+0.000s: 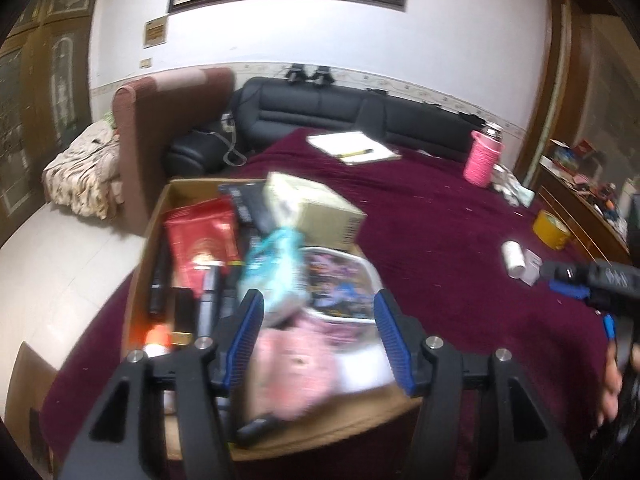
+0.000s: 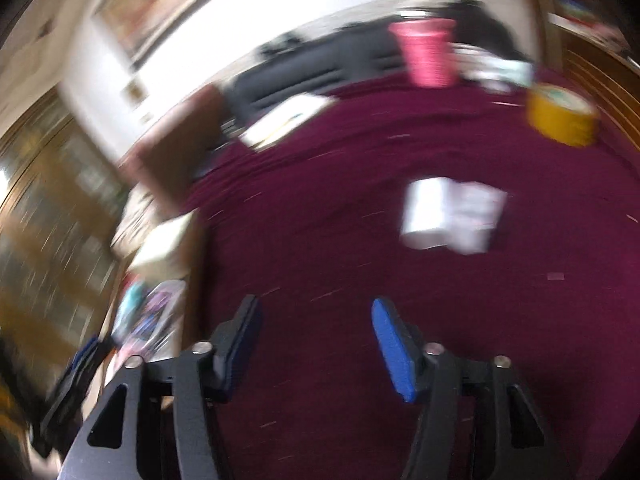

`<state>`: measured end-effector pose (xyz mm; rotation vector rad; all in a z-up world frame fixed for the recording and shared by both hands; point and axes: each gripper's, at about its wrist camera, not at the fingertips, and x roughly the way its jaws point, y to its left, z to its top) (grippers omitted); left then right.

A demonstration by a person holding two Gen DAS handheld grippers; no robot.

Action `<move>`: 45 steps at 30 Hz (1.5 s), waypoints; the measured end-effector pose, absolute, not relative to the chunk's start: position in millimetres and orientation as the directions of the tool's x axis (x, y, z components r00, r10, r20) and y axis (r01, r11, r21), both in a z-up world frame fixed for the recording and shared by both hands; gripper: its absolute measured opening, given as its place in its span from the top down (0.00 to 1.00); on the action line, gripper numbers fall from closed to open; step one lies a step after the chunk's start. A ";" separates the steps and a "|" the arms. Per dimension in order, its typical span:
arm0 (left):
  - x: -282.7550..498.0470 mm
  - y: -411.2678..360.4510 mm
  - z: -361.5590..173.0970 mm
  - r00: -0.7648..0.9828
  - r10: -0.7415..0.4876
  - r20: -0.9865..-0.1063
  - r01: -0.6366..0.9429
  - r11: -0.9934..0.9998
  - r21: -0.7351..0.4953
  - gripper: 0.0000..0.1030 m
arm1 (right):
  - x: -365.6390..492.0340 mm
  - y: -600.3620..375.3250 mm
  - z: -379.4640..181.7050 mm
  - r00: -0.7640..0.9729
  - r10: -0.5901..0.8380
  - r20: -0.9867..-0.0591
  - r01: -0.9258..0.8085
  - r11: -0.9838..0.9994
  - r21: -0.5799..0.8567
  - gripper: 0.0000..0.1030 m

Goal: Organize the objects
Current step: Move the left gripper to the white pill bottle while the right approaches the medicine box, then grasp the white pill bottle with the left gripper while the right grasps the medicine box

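Observation:
A cardboard box (image 1: 160, 208) on the maroon cloth holds a red packet (image 1: 200, 240), a teal bag (image 1: 272, 264), a beige carton (image 1: 316, 208), a picture-lidded tub (image 1: 340, 280) and a pink item (image 1: 292, 372). My left gripper (image 1: 318, 308) hovers open above the box, its pads touching nothing. My right gripper (image 2: 316, 320) is open over bare cloth, nothing between its pads; it also shows at the right edge of the left wrist view as the right gripper (image 1: 588, 280). A white bottle (image 2: 424, 212) and a small white box (image 2: 476, 216) lie ahead of it. The right wrist view is blurred.
A pink cup (image 1: 482, 156), a yellow tape roll (image 1: 552, 228) and a notepad with a pen (image 1: 352, 146) sit farther back on the cloth. A black sofa (image 1: 360, 112) and a brown armchair (image 1: 160, 120) stand behind. A cluttered wooden shelf (image 1: 584, 188) lines the right side.

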<state>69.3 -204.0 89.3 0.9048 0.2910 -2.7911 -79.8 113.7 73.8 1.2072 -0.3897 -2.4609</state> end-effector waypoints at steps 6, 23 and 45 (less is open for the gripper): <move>54.3 -148.8 87.1 -0.792 -0.022 -0.611 0.095 -0.992 -0.087 0.40 | -128.3 165.9 67.3 -0.577 -0.319 -0.752 0.010 -0.923 0.384 0.34; 35.6 -94.7 70.0 -0.740 0.088 -0.667 -0.045 -0.996 -0.081 0.40 | -185.4 160.3 28.1 -0.528 -0.310 -0.791 -0.037 -0.922 0.386 0.48; -116.3 -6.5 64.9 -0.597 0.219 -0.772 -0.138 -0.976 -0.170 0.37 | -145.8 213.3 53.7 -0.660 -0.426 -0.619 0.072 -0.856 0.513 0.60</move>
